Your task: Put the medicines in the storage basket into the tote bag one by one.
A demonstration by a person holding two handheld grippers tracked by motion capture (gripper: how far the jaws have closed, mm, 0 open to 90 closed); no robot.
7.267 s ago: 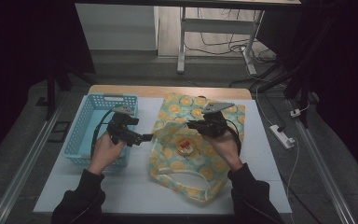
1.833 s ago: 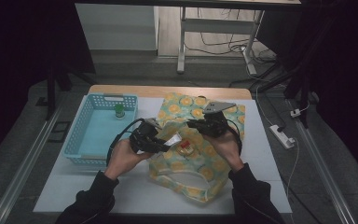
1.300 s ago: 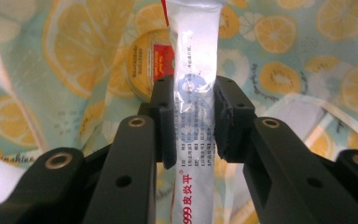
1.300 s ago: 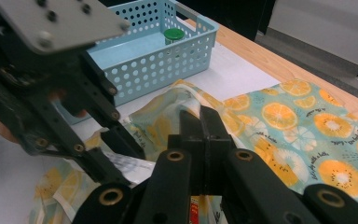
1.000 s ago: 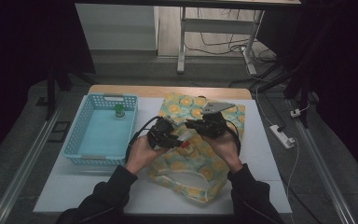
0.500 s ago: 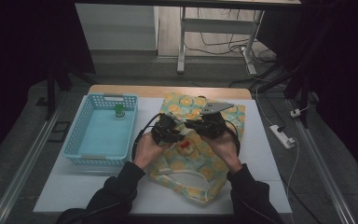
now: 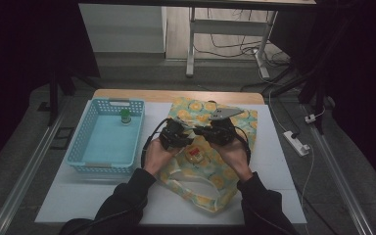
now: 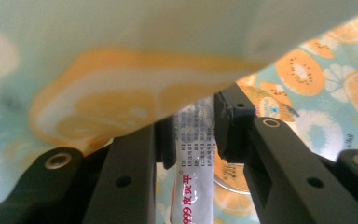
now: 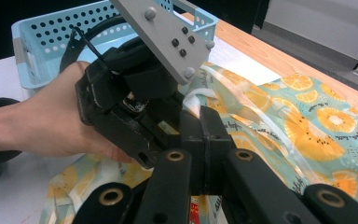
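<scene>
Left tool [image 8: 193,140] clamping glossy white sachet [image 8: 191,186], right tool [image 9: 200,135] pinching floppy fruit-print bag [image 9: 307,121] shut

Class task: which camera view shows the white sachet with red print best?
Left gripper view: the white sachet sits close between the left gripper jaws, print readable. High view shows a small pale patch; right gripper view a red-and-white sliver.

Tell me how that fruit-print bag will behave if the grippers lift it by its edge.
The fruit-print bag will probably flop: in the left gripper view its cloth drapes loosely over the jaws. It looks thin and wrinkled, so likely light. A packet sits between the left gripper's jaws and may slide out if the bag tips.
</scene>
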